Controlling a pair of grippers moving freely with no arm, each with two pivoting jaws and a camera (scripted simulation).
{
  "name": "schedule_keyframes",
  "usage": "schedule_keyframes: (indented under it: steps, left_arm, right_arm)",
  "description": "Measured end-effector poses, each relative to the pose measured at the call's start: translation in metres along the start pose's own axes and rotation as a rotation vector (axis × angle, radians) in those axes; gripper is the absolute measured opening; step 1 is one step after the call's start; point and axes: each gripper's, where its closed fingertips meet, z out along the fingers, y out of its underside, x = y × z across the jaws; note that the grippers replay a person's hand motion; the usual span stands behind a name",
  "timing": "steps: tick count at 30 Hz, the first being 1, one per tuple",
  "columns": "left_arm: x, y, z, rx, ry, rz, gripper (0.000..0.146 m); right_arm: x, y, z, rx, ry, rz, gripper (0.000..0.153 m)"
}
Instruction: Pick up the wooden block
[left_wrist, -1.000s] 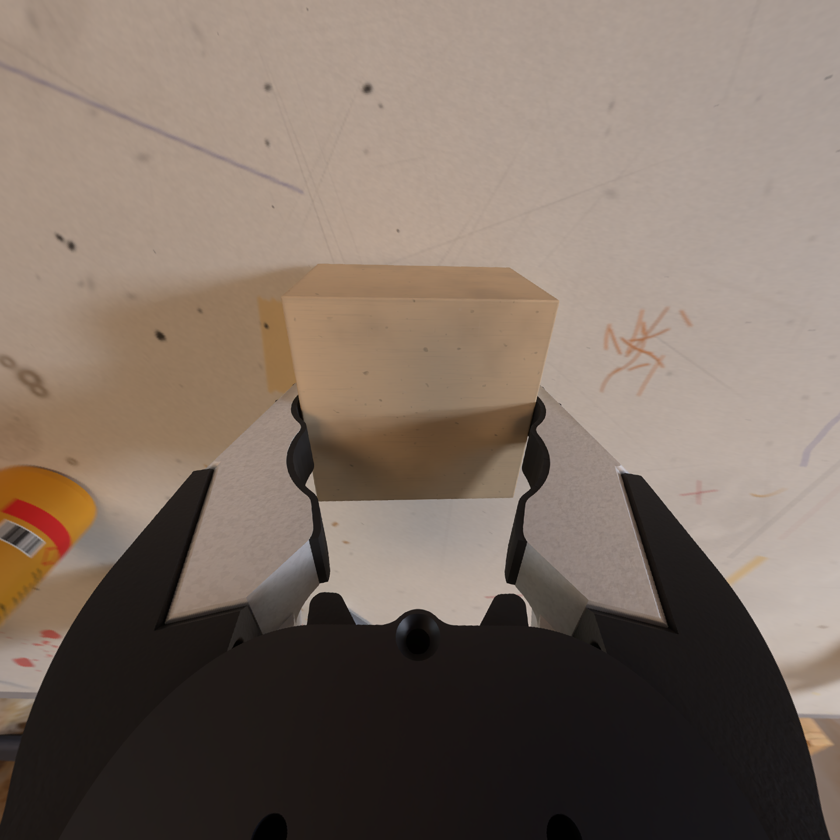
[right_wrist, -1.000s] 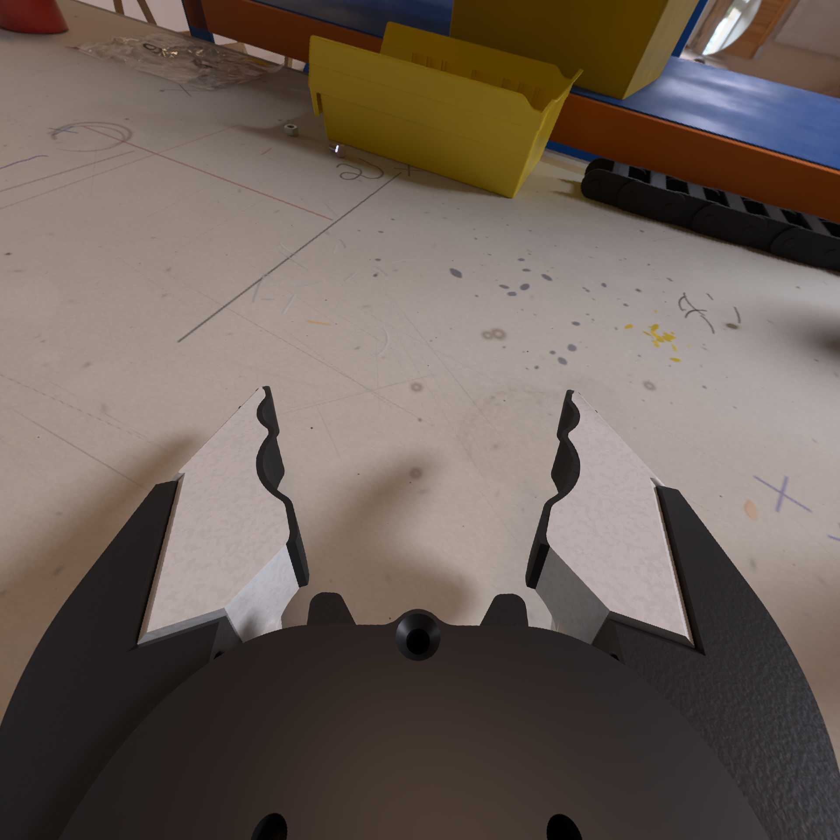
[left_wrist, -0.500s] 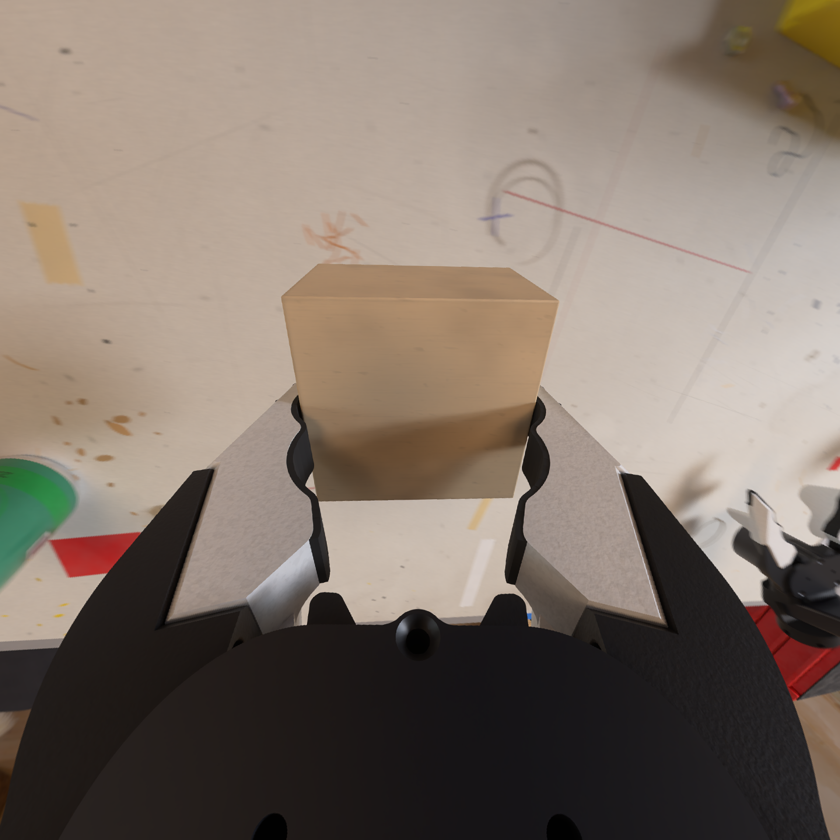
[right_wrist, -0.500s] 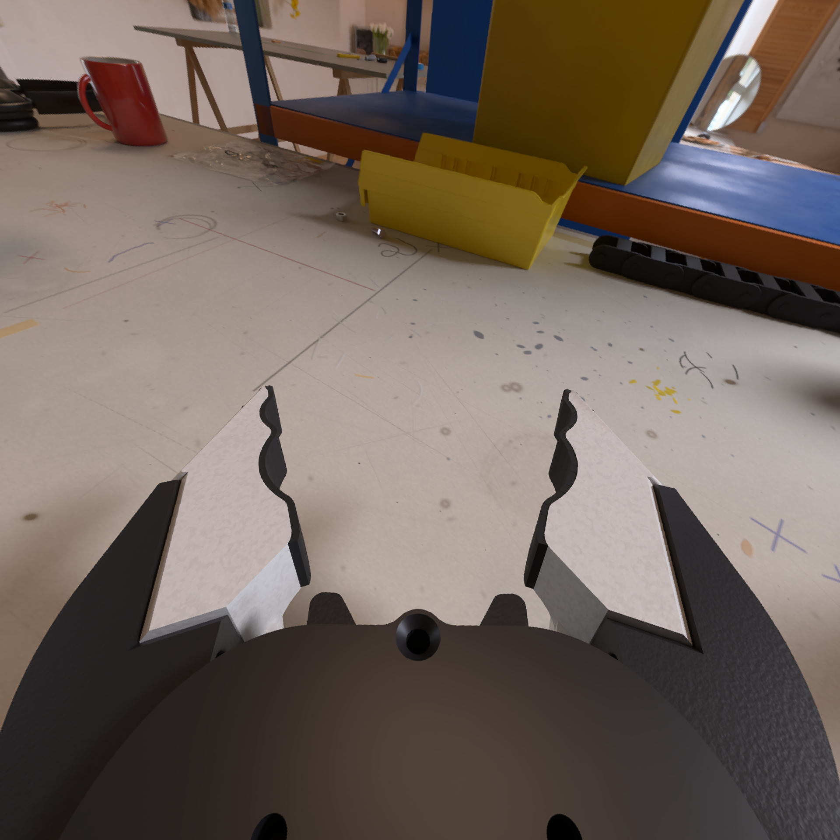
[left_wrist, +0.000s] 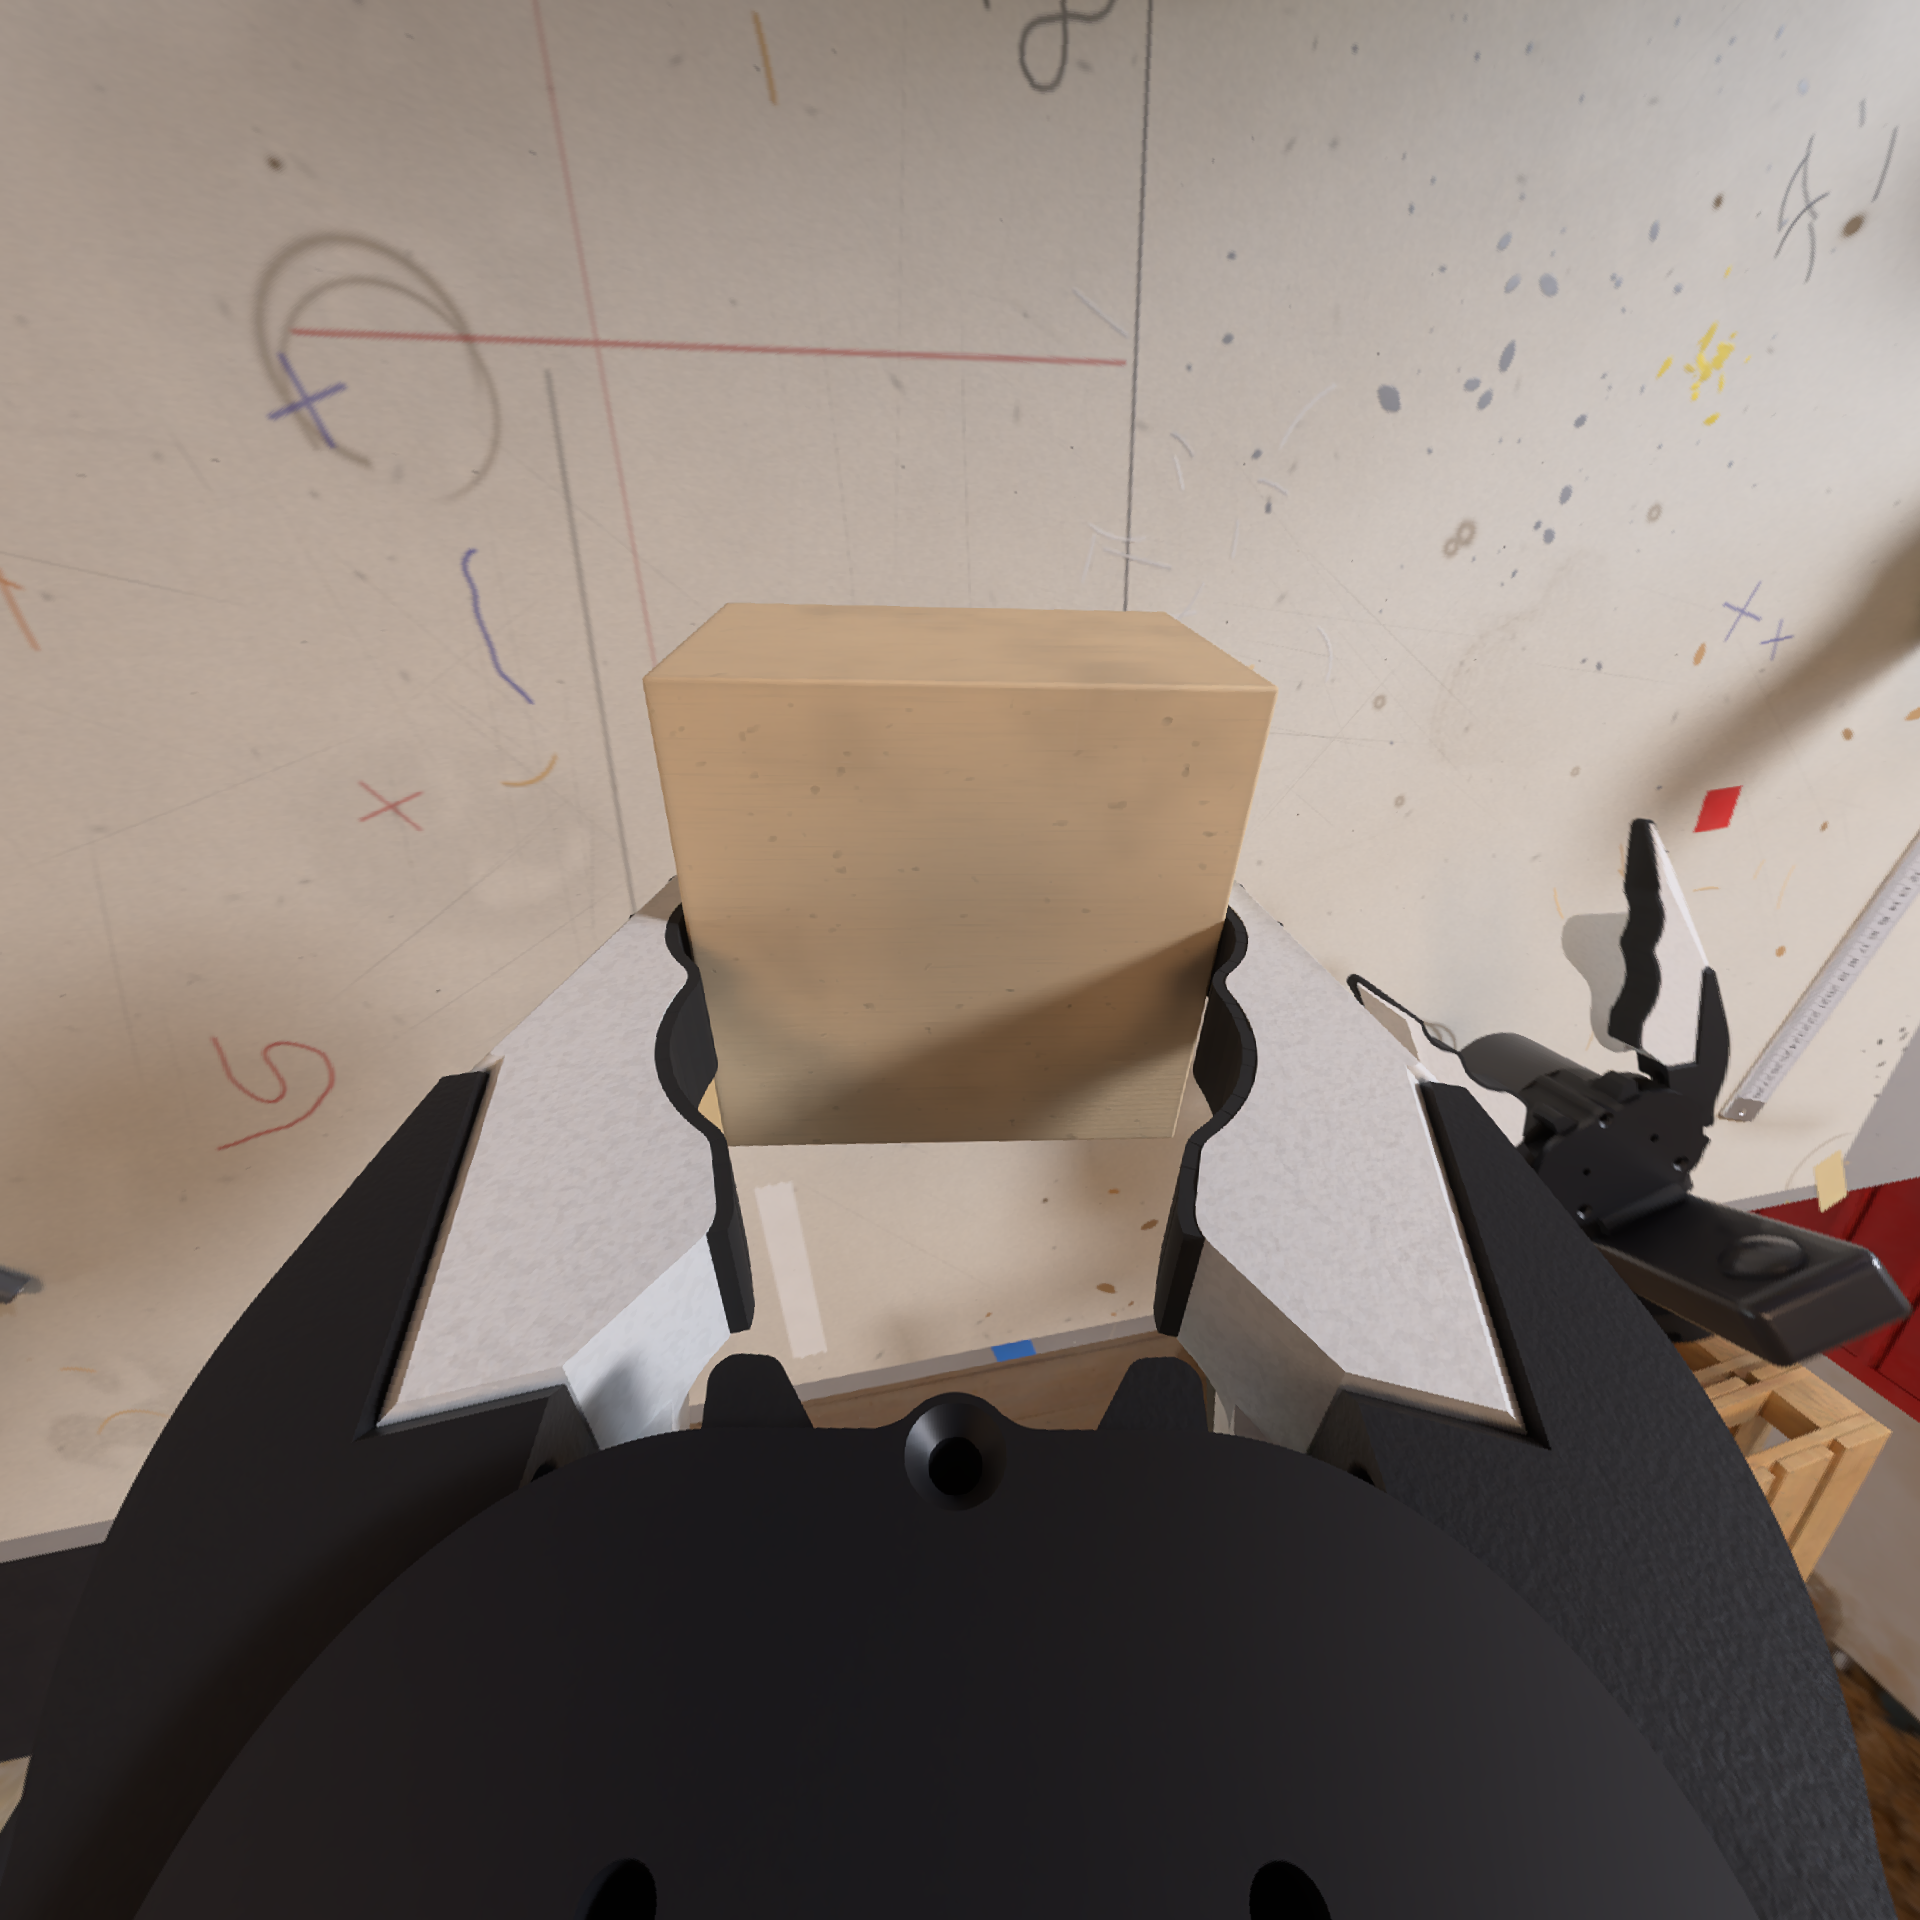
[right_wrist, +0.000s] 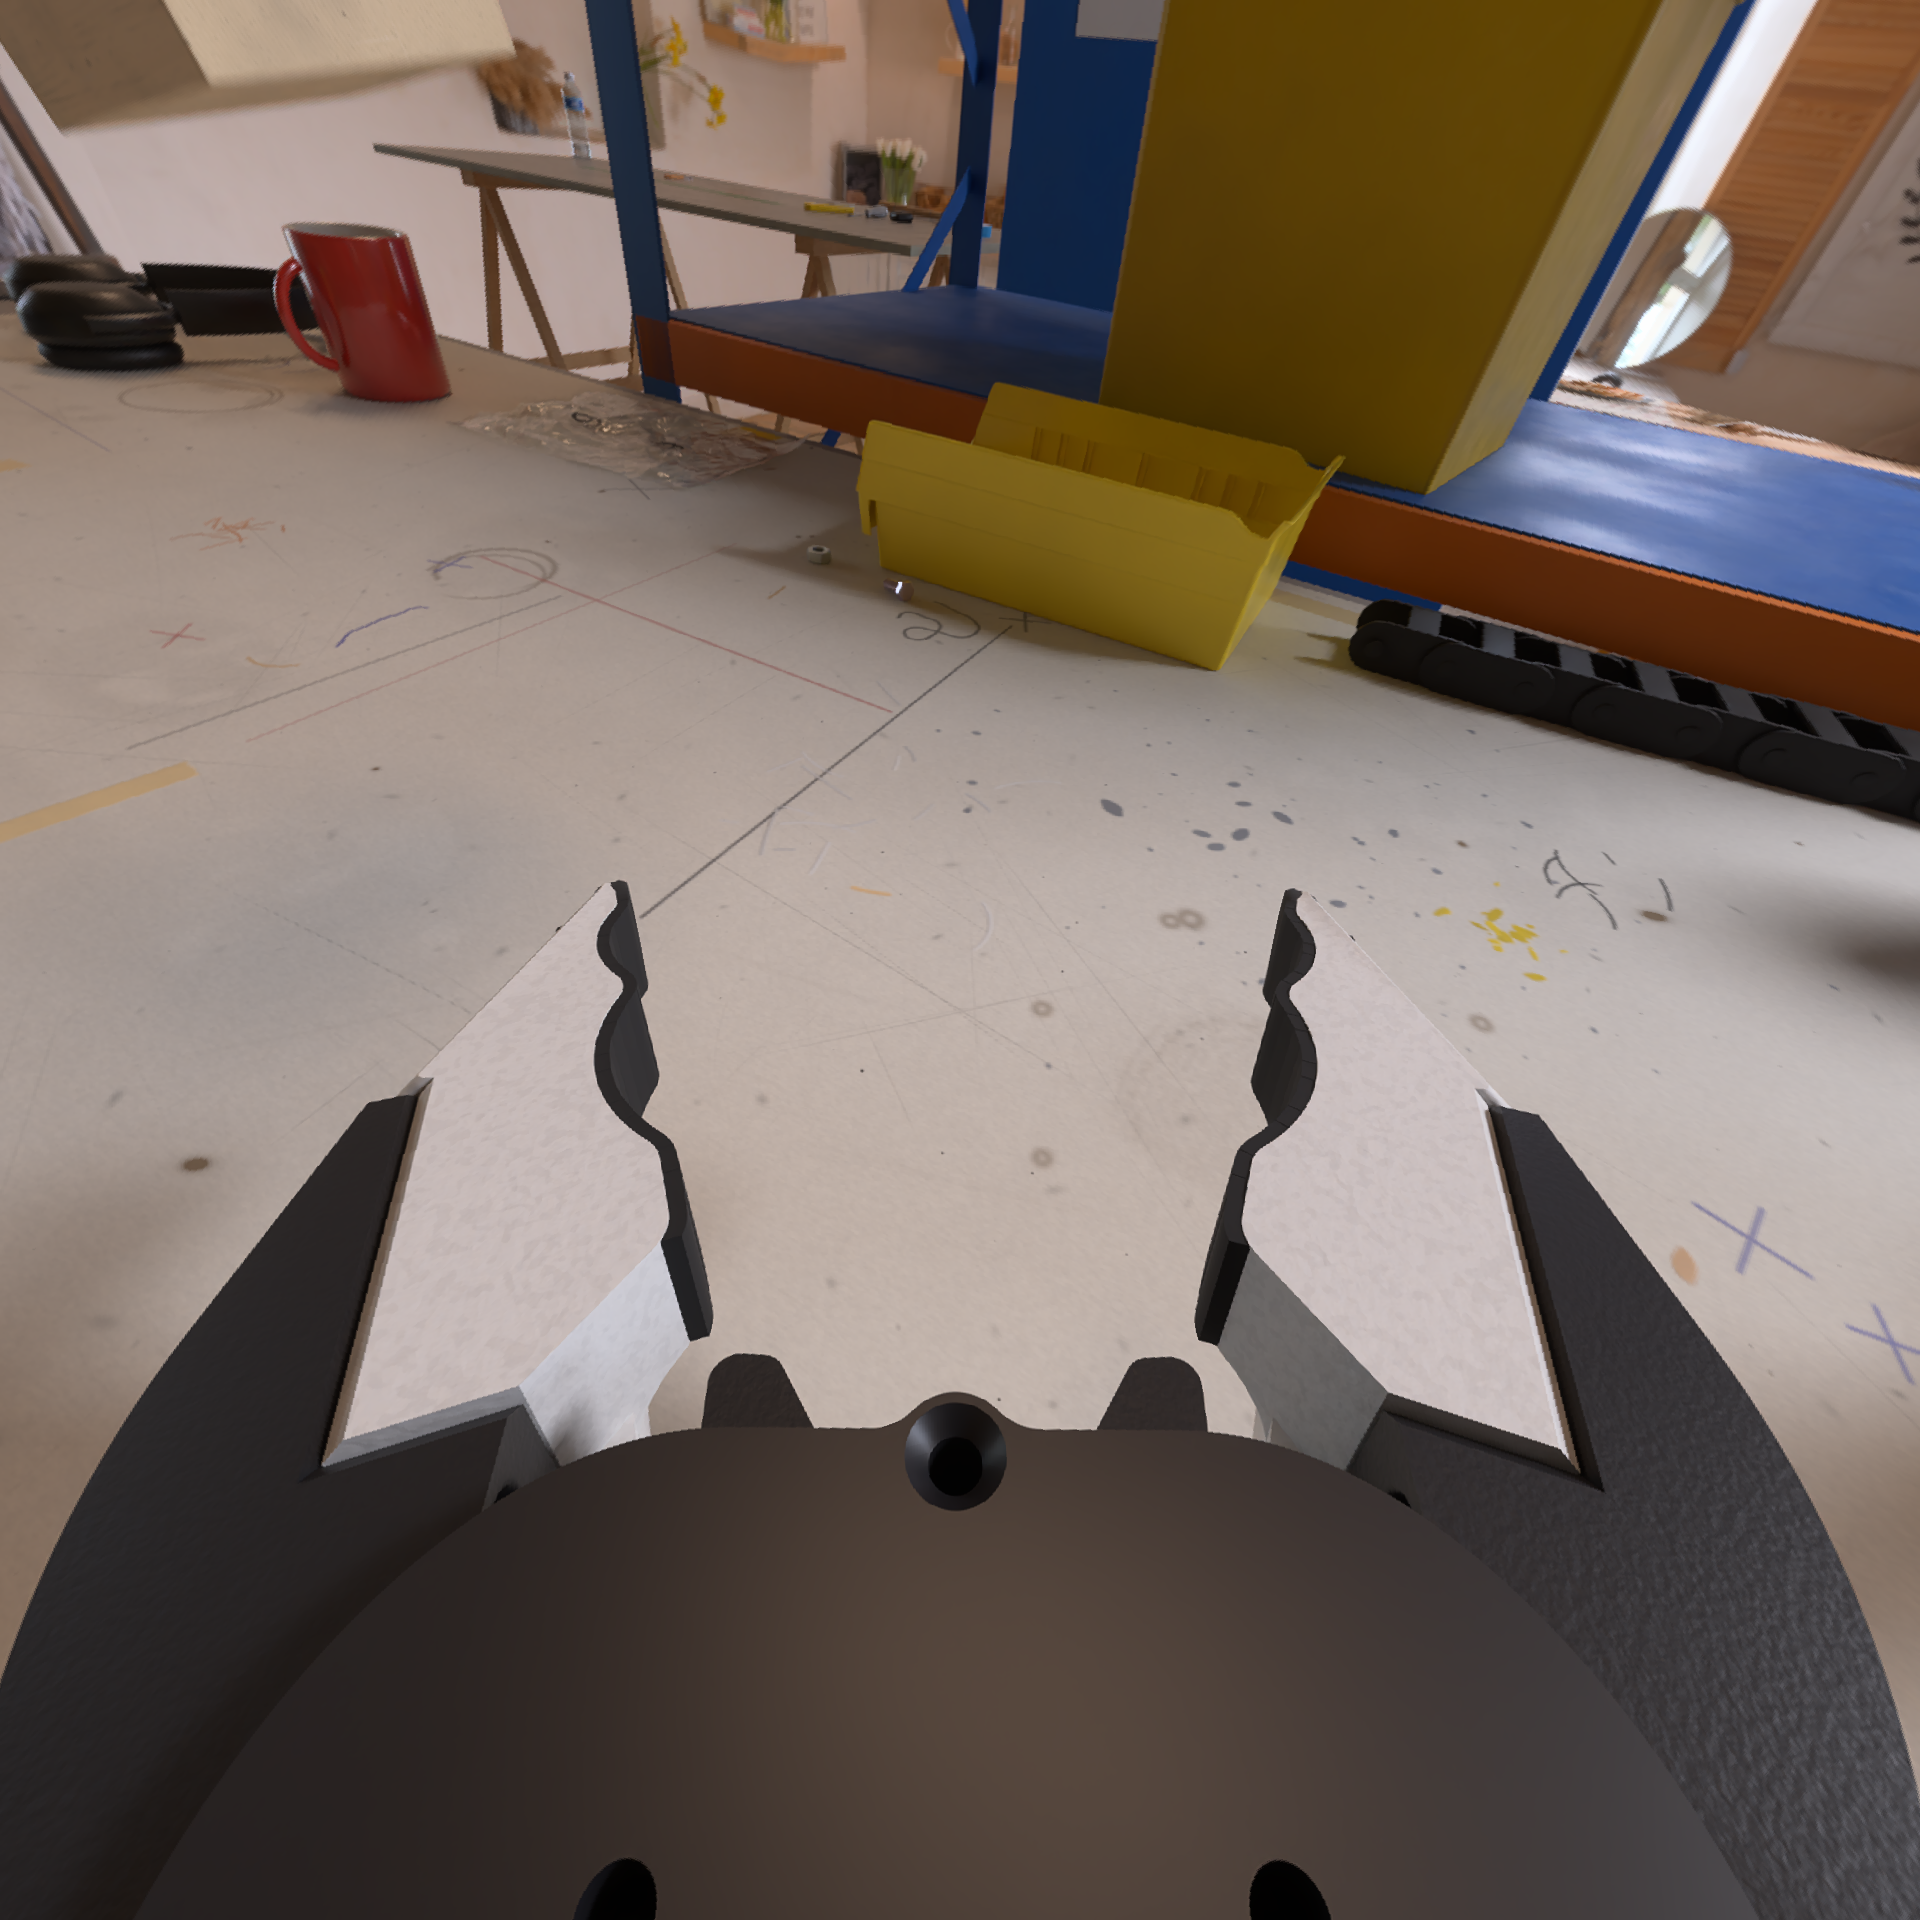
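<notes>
Clearly the left gripper (left_wrist: 956, 1023), clamped on the lower sides of the tan wooden block (left_wrist: 956, 873) at frame centre above the scribbled worktable (left_wrist: 312, 623), should hold firm and level, while the empty right gripper (right_wrist: 956, 1049) gapes.

No legible text or labels.
</notes>
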Motion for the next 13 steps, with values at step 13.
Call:
schedule_keyframes:
  steps: [13]
  left_arm:
    - [0.014,-0.012,0.062,-0.002,-0.087,0.021,0.095]
  right_arm:
    - [0.017,0.004,-0.007,0.010,0.024,0.045,0.119]
